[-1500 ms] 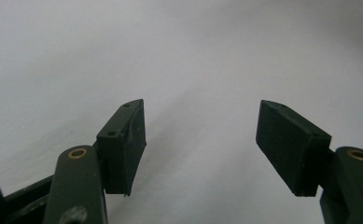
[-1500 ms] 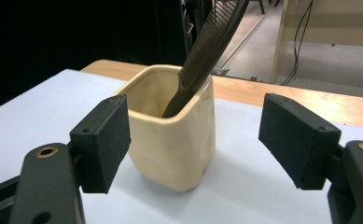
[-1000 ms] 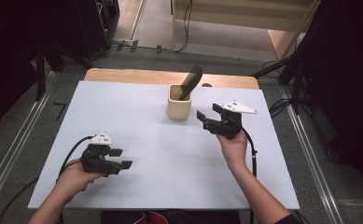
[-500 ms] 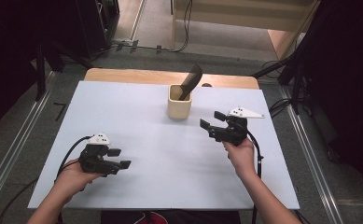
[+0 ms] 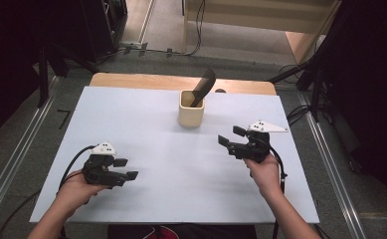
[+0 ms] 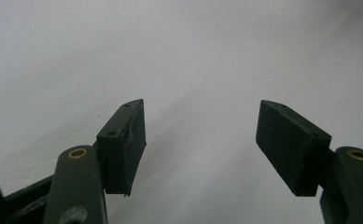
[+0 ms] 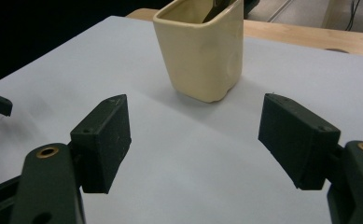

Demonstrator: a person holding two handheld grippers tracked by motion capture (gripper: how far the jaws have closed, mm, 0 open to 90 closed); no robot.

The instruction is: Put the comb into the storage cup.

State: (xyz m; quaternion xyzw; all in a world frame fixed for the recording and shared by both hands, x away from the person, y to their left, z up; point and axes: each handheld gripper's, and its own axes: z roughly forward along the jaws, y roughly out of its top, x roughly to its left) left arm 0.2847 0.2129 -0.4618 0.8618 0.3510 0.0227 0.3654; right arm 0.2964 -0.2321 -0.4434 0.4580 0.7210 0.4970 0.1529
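Cream cup (image 5: 191, 110) holding black spatula (image 5: 202, 86), right gripper (image 5: 230, 138) near (empty)

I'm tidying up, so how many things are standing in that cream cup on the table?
1: a black flat-ended utensil leans out of the cream square ceramic cup at the table's far middle. The cup's inside is partly hidden, so something smaller could sit lower down.

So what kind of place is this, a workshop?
Probably a lab set up for recording: a table under a plain white sheet with just a cream cup on it, dark curtains around, cables on the floor, and a hand-held gripper.
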